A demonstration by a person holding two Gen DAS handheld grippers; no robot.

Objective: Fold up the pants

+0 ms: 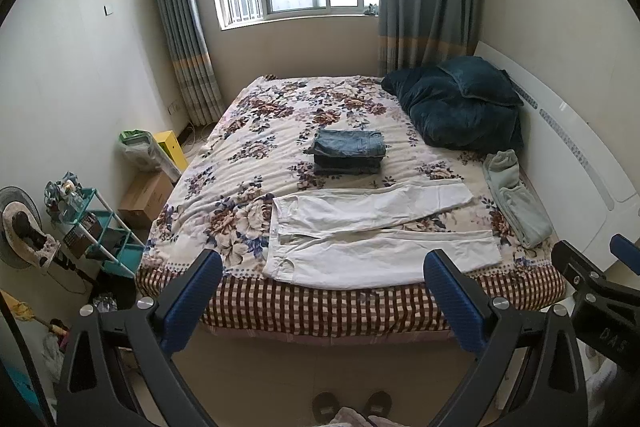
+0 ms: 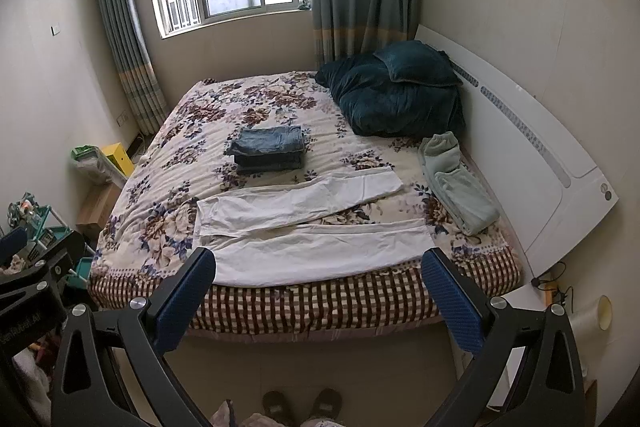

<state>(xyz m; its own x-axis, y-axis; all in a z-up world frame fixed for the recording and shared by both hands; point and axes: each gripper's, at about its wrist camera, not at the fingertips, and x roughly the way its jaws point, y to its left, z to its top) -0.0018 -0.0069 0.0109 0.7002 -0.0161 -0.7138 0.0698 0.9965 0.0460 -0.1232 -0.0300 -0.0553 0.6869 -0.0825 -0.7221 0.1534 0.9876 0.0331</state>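
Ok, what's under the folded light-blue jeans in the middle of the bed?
The light-blue jeans sit on darker folded denim, a neat stack on the floral bedspread. How many dark pieces there are can't be told; only their folded edges show.

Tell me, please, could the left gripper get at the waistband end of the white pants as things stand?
Probably yes: the left gripper is open, and the white pants lie flat by the bed's near edge with nothing in between.

Both wrist views facing bed (image 1: 344, 303)

Slippers (image 1: 352, 405) cut by bottom edge, wearer mostly hidden.
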